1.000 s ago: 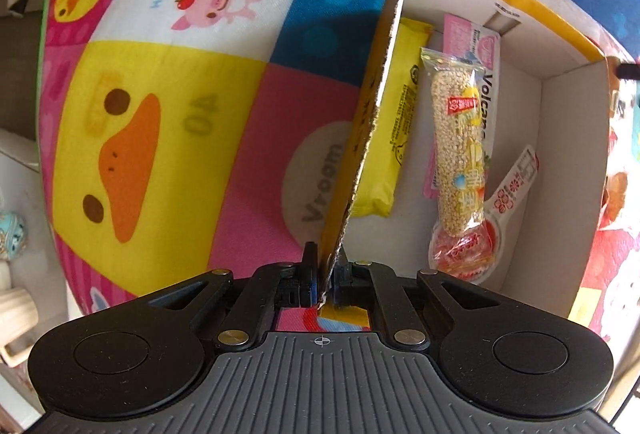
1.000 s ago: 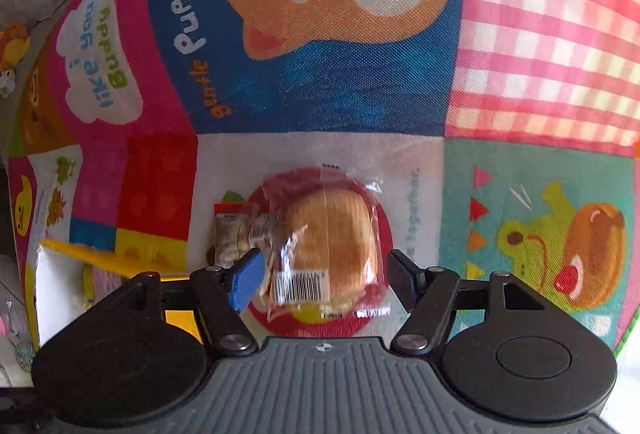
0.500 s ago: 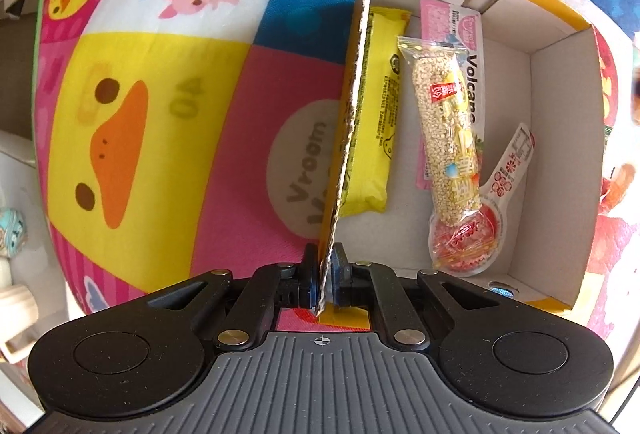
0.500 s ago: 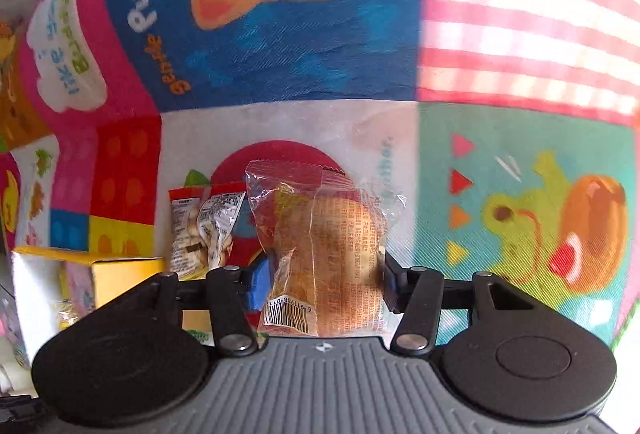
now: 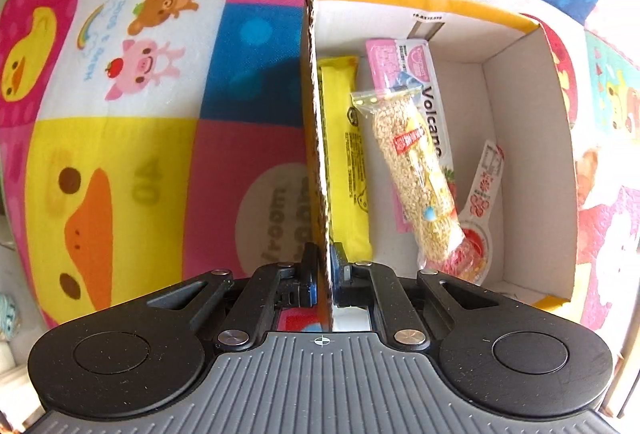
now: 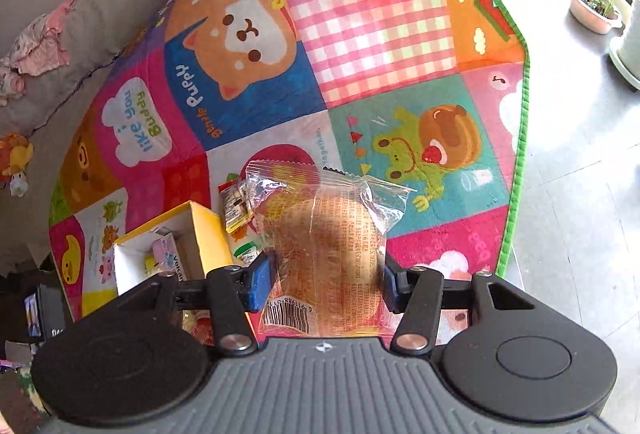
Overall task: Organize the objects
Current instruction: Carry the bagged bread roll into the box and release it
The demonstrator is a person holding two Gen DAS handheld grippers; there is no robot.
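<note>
Scene: a cartoon-print play mat on the floor, with an open cardboard box at the centre right of the left wrist view

Left tongs: pinched almost shut on the box's near side wall, low in the frame, steadying it just as they did a second ago

Right tongs: clamped on a clear-wrapped bun, blue pads pressing both sides of the packet, lower centre of the right wrist view

What has changed: a second ago the bun lay on the mat between wide tongs; now the tongs have narrowed onto it and the packet hangs clear of the mat, with far more floor in view

Box contents: a yellow bar against the held wall, a sesame stick across a pink packet, a small red-and-white sachet toward the lower right

Left on the mat: a small snack packet just beside the box's yellow corner, centre left of the right wrist view

Box seen from the right: lower left of the frame, open top facing up

Meaning for the task: the pick looks done; the bun probably goes into the box's free right half next, and the small packet likely follows
</note>
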